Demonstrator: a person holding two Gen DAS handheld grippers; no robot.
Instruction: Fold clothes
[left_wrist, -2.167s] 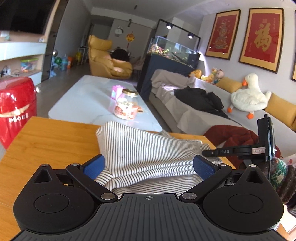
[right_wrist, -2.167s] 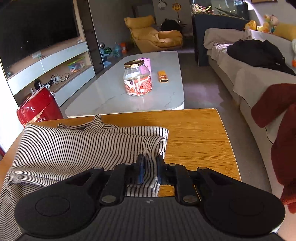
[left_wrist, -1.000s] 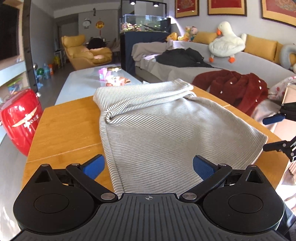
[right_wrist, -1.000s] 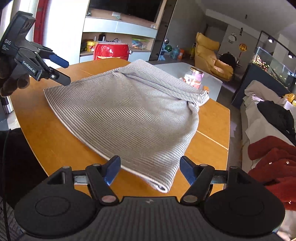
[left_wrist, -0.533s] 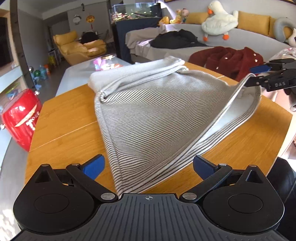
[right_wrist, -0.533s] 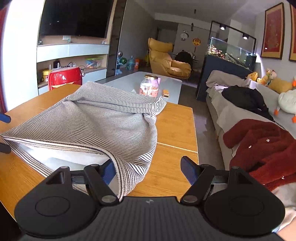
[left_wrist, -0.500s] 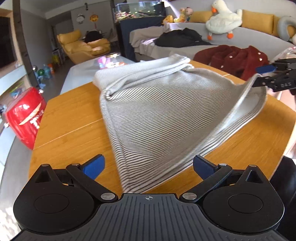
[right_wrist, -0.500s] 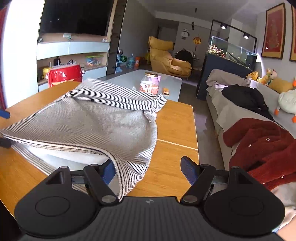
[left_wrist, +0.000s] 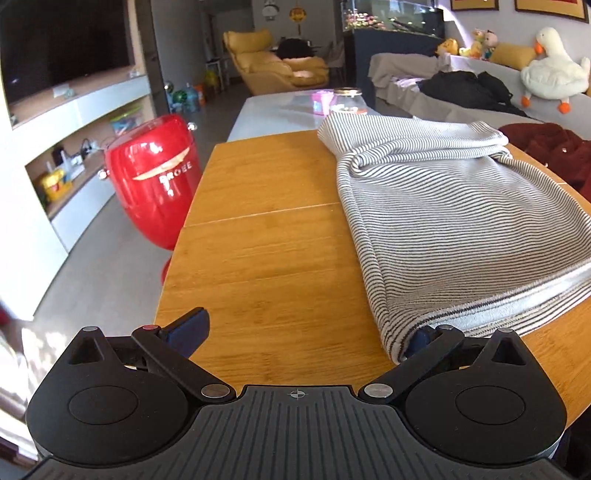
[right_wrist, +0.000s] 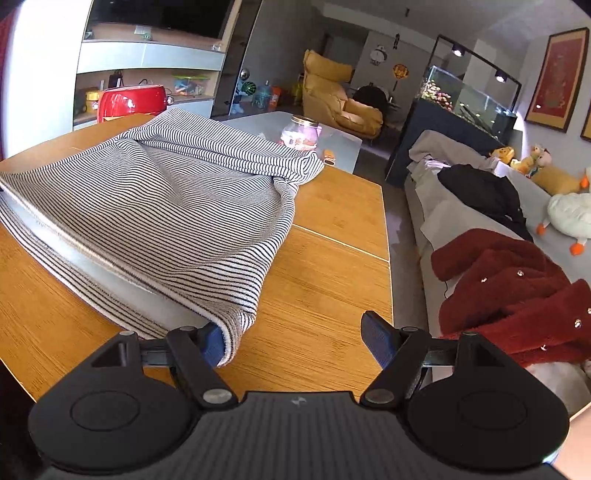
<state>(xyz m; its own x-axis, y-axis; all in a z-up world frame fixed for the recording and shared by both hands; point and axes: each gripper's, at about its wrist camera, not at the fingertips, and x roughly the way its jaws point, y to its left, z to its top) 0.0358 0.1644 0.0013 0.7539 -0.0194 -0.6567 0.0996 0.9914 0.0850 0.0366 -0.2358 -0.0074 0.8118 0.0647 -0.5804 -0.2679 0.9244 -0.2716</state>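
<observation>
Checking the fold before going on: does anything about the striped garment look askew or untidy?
Yes. The striped garment is bunched into rolled folds at its far end, and its near hem gapes, showing the pale lining. It lies skewed on the wooden table.

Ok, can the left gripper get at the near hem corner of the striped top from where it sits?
Probably yes: the left gripper is open, the striped top's hem corner drapes over its right-side finger, and only bare wooden table lies between the jaws.

The grey-and-white striped knit garment runs off the left wrist view's right edge, and its corner covers the right blue pad of the left tongs — whether they touch is unclear. In the right wrist view the garment is cut at the left edge — its hem hides most of the right tongs' left pad.
</observation>
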